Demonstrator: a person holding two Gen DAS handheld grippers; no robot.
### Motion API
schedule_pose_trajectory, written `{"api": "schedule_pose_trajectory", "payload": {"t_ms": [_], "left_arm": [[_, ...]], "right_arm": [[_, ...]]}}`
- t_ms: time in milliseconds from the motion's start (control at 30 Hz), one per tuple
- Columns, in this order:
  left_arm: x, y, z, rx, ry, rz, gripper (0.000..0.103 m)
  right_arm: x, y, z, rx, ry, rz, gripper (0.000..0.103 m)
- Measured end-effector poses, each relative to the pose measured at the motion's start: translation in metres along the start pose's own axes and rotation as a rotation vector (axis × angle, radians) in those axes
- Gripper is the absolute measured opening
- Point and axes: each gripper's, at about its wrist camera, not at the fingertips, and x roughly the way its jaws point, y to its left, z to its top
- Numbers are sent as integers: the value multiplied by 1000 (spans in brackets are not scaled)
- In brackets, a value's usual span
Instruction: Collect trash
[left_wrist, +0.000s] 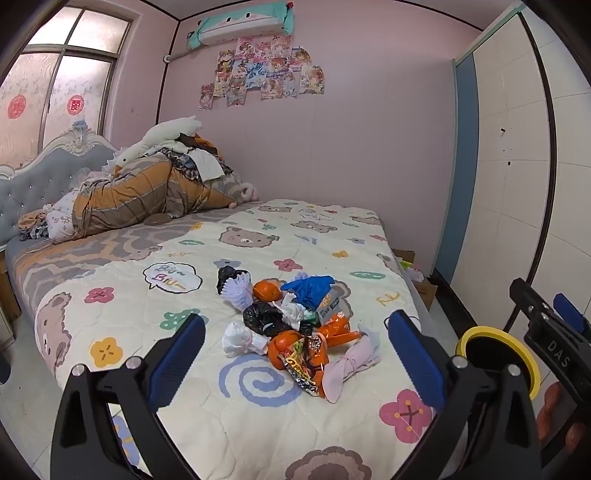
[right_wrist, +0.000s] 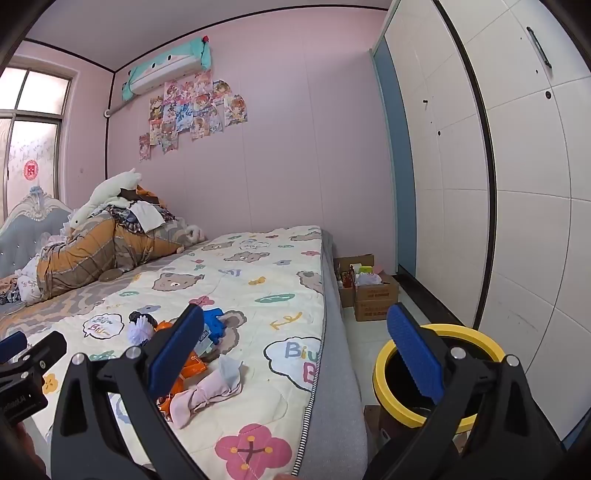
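A pile of trash (left_wrist: 295, 325) lies on the bed's quilt (left_wrist: 207, 417): orange wrappers, black and blue plastic bags, white crumpled paper, a pink knotted bag (left_wrist: 351, 365). My left gripper (left_wrist: 295, 354) is open and empty, hovering just in front of the pile. My right gripper (right_wrist: 295, 350) is open and empty over the bed's right edge; it also shows in the left wrist view (left_wrist: 550, 321). A yellow-rimmed bin (right_wrist: 388, 391) stands on the floor beside the bed, and in the left wrist view (left_wrist: 532, 373). The pink bag also shows in the right wrist view (right_wrist: 207, 395).
Folded bedding and clothes (left_wrist: 147, 188) are heaped at the headboard. Cardboard boxes (right_wrist: 369, 291) sit on the floor by the far wall. A white wardrobe (right_wrist: 517, 184) lines the right side, leaving a narrow floor strip beside the bed.
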Motion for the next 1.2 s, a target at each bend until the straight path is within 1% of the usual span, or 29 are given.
{"api": "schedule_pose_trajectory", "payload": {"t_ms": [67,100,233,433,500,1200], "left_arm": [[-1,-1,0,5,-8,7,96],[-1,0,0,-7,-2,-6,96],[-2,1,0,-10,2,-6,96],[-7,10,0,-16,3,-11,96],[1,7,-2,-18,6,0,96],[1,11,-2,-24,9,1,96]], "right_arm": [[0,0,0,3,2,1,95],[0,0,0,2,3,1,95],[0,0,0,5,3,2,95],[1,-1,0,4,4,1,95],[1,-1,0,6,5,2,95],[1,-1,0,7,9,2,95]]}}
